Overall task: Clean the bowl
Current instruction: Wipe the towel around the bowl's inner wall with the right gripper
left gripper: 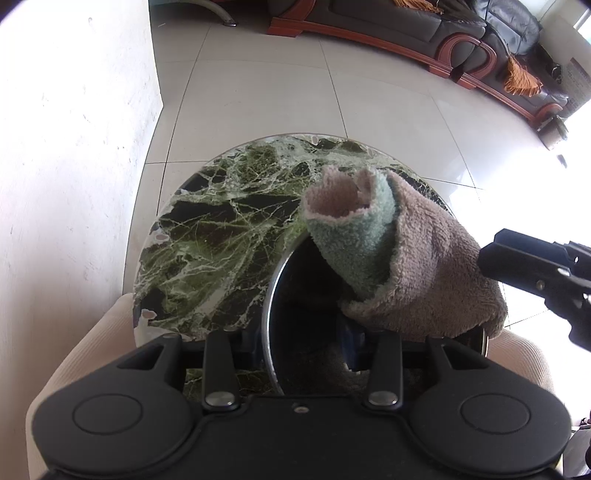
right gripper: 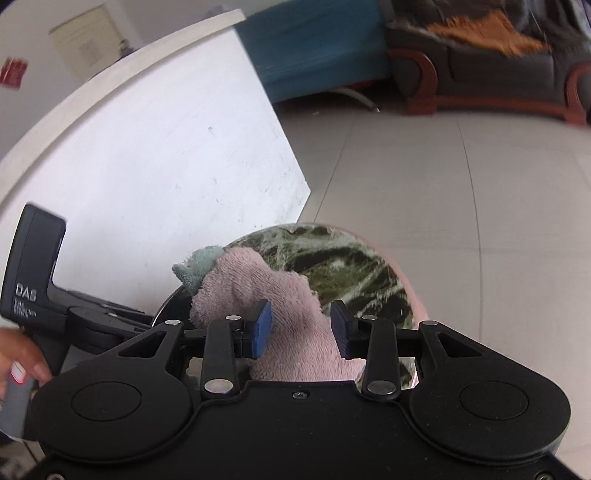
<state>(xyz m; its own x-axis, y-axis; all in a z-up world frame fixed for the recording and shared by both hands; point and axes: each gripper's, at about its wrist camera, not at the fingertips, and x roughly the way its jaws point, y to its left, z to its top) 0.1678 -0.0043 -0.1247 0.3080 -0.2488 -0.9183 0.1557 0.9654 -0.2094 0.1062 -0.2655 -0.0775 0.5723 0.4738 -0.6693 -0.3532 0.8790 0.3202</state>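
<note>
Left wrist view: the round marble bench (left gripper: 207,236) ends near a white wall, tiled floor open beyond. The steel bowl (left gripper: 273,302) sits upright at its near edge, rim clamped by the left tongs (left gripper: 303,347); a cloth (left gripper: 417,266) drapes over it.

Right wrist view: the right tongs (right gripper: 301,328) stand apart around the cloth (right gripper: 295,332), pads not pressing.

Fluffy cloth against polished metal and stone

The cloth (left gripper: 417,258) is thick, matt terry pile, dusty pink with a pale green face; it drapes over the bowl (left gripper: 273,295), whose rim is shiny, smooth metal. Under the bowl the round table (left gripper: 221,229) is glossy green marble veined white. Beyond the table, the floor (left gripper: 295,92) is smooth pale tile with a soft sheen, and the sofa (left gripper: 461,33) shows dark leather over lacquered reddish wood.
</note>
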